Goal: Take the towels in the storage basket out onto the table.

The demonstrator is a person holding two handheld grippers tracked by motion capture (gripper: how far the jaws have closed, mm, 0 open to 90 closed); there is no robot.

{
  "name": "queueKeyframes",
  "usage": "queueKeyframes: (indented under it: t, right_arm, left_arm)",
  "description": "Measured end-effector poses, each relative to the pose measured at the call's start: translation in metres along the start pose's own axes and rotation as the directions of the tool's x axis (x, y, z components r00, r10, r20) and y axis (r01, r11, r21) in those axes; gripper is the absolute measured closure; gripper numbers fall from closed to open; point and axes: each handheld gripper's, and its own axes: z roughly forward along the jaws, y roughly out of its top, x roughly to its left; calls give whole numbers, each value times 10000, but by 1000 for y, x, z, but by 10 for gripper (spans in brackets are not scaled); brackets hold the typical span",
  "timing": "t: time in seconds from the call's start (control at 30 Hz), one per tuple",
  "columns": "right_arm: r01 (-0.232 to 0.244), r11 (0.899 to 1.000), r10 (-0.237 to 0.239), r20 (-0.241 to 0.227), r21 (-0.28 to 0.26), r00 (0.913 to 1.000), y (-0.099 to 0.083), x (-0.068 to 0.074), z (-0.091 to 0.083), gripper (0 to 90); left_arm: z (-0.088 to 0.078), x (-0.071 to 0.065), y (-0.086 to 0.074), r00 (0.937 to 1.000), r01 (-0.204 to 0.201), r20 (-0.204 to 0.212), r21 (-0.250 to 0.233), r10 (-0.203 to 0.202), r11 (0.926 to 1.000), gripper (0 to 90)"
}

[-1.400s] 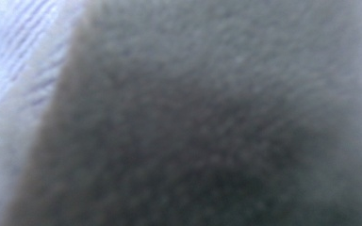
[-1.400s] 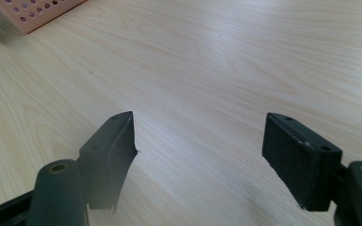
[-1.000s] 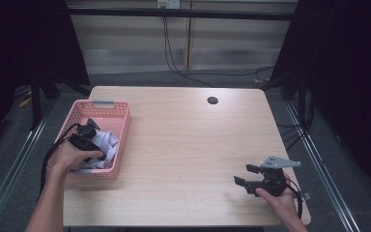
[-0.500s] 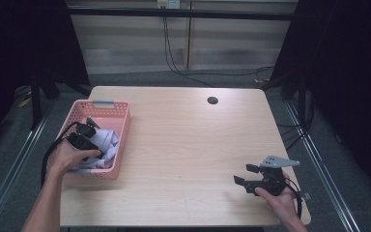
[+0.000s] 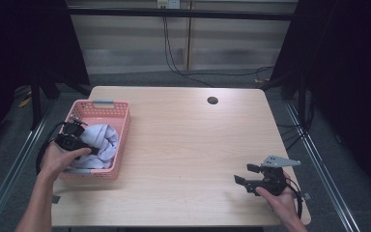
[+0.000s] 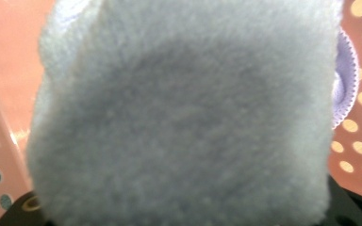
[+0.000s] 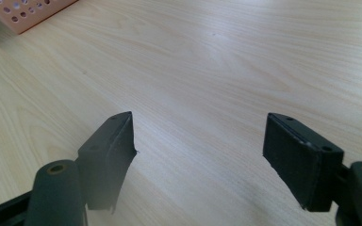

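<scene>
Towel [image 5: 101,140], pale lavender-grey and bunched, lies in the pink basket [image 5: 121,126] at the table's left edge, nearer the front-left corner than the back. Left gripper [image 5: 84,145] is down inside the basket, directly on the cloth; the left hand [image 5: 60,158] sits at the basket's outer left wall. Towel's bundle runs roughly front-to-back along the basket, so the way out looks to be up and then rightward over the rim toward open table [image 5: 183,145]. Left gripper view: fleecy cloth [image 6: 184,113] pressed right up against the camera, basket wall with its holes [image 6: 358,122] at the sides. Jaws have just been closing, with the towel between them; about half shut, and judging by the cloth bulging at the lens, pinching a fold. Right gripper [image 5: 245,175] is well apart, near the front-right corner, jaws spread wide and holding nothing, bare wood between the pads [image 7: 113,150]. Left hand is plainly the nearer one for the lift.
</scene>
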Motion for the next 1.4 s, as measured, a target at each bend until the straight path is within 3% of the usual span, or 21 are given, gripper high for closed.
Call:
queueKeyframes:
  t: [0.1, 0.17, 0.2, 0.27, 0.33, 0.47, 0.6, 0.7, 0.73, 0.83, 0.9, 1.0, 1.03, 1.17, 1.27, 1.4]
  right_arm:
    - [10, 10000, -10, 5, -6, 10000, 0, 0, 0, 254]
    - [-6, 10000, 6, 33, -6, 10000, 0, 0, 0, 253]
    - [0, 10000, 0, 40, 4, 10000, 0, -1, 0, 252]
    - [-14, 10000, 14, 44, 8, 10000, 0, -1, 0, 252]
    - [-46, 10000, 46, 47, 18, 10000, 0, -1, 0, 251]
    - [-31, 10000, 31, 33, 16, 10000, 0, -1, 0, 251]
    - [-75, 10000, 75, 32, 17, 10000, 0, -1, 0, 251]
    - [-79, 10000, 79, 19, 18, 10000, 0, -1, -1, 251]
    - [-77, 10000, 76, 19, 19, 10000, 0, -1, -1, 251]
    - [-84, 10000, 84, 29, 25, 10000, 0, -1, -1, 251]
    - [-64, 10000, 64, 38, 2, 10000, 0, -1, 0, 251]
    - [-98, 10000, 98, 13, -1, 10000, 0, 0, -1, 251]
    - [-90, 10000, 90, 13, -9, 10000, 0, 0, -1, 251]
    - [-69, 10000, 69, 3, -43, 10000, 0, 0, -1, 251]
    - [-99, 9999, 99, 20, -42, 9999, 0, -1, -2, 250]
    - [-76, 9999, 77, 63, -82, 10000, 0, -1, -3, 250]
  left_arm:
    - [-3, 1, -2, 10000, -8, 75, -258, 9, 9997, 592]
    - [-7, 1, -2, 9997, 101, 210, -507, -90, 9987, 597]
    - [-12, 2, -2, 9987, 308, 427, -863, -272, 9958, 599]
    - [-14, 3, -3, 9985, 339, 459, -994, -295, 9945, 599]
    - [-20, 3, -3, 9968, 569, 630, -1393, -485, 9886, 599]
    - [-30, 3, -5, 9967, 462, 734, -1822, -333, 9822, 599]
    - [-36, 1, -6, 9979, 536, 483, -2214, -440, 9737, 603]
    - [-41, 2, -6, 9958, 797, 643, -2532, -655, 9641, 606]
    - [-43, 2, -6, 9963, 697, 656, -2554, -547, 9643, 606]
    - [-52, 2, -5, 9939, 825, 945, -2913, -571, 9531, 606]
    - [-58, 2, -4, 9953, 722, 840, -3104, -483, 9479, 606]
    - [-66, 0, -3, 9930, 653, 1148, -3246, -292, 9436, 605]
    - [-67, -1, -2, 9937, 711, 1057, -3371, -373, 9388, 605]
    - [-74, -3, 0, 9948, 624, 977, -3508, -297, 9344, 605]
    - [-79, -6, 1, 9954, 514, 947, -3814, -163, 9230, 605]
    - [-88, -9, 6, 9964, 415, 848, -3927, -88, 9187, 605]
